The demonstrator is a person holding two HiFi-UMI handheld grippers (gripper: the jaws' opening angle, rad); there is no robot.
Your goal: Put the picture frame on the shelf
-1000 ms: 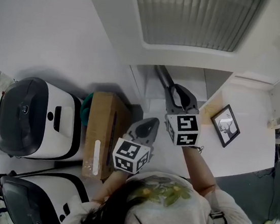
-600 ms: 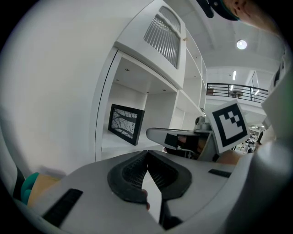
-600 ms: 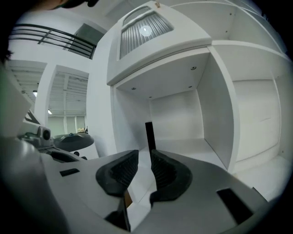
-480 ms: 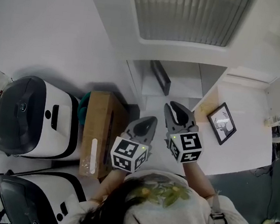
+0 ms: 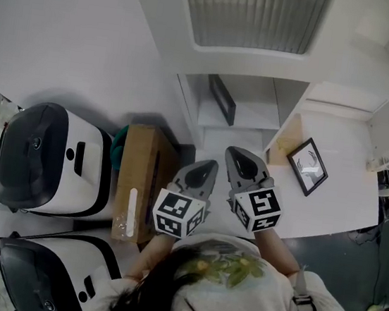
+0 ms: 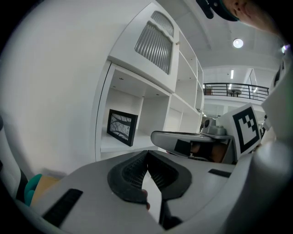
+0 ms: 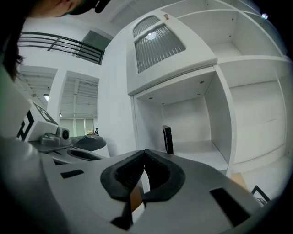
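Note:
A black picture frame (image 5: pixel 221 99) stands upright on the white shelf (image 5: pixel 253 116), in its lower compartment near the left wall. The left gripper view shows its face (image 6: pixel 121 127), and the right gripper view shows it edge-on (image 7: pixel 167 139). My right gripper (image 5: pixel 240 159) is shut and holds nothing, a short way in front of the shelf opening. My left gripper (image 5: pixel 204 171) sits beside it, also shut and empty. In their own views the left gripper (image 6: pixel 147 154) and the right gripper (image 7: pixel 144 154) have their jaws pressed together.
A second framed picture (image 5: pixel 307 166) lies flat on the white tabletop (image 5: pixel 346 192) at the right. A cardboard box (image 5: pixel 140 180) and two white machines with dark lids (image 5: pixel 44 160) stand at the left. A louvred cabinet door (image 5: pixel 256 13) sits above the compartment.
The right gripper let go of the frame inside the shelf and drew back toward me. The frame now stands alone in the compartment. The left gripper barely moved.

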